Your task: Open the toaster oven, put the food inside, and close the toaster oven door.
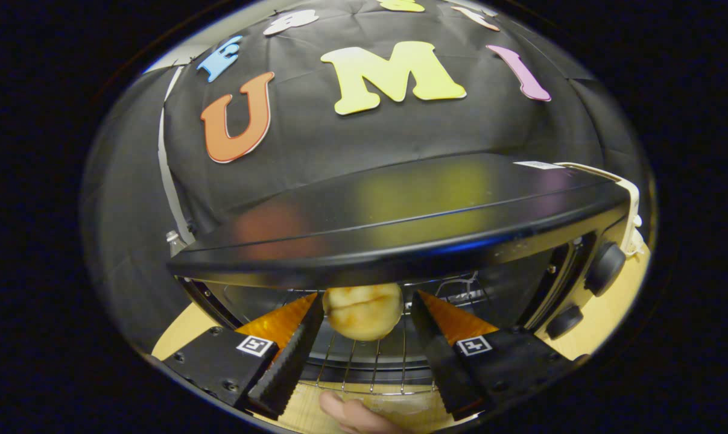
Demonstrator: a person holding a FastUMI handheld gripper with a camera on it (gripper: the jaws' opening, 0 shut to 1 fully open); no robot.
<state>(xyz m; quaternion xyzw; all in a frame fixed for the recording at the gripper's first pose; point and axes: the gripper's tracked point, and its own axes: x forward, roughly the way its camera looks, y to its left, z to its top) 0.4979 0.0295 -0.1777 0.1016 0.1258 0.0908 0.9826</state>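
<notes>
The oven (412, 211) has a glossy black top that mirrors colours, smooth like painted metal. Inside, its rack (370, 361) is thin bright metal wire, and the inner wall looks like shiny metal. The knobs (605, 268) are matt black plastic. The gripper (367, 343) stands apart around the bun, its fingers (291, 361) matt black with ribbed, toothed inner faces. The bun (364, 310) looks soft and lightly browned, with a dull crust. The bench (605, 325) is pale, smooth wood.
</notes>
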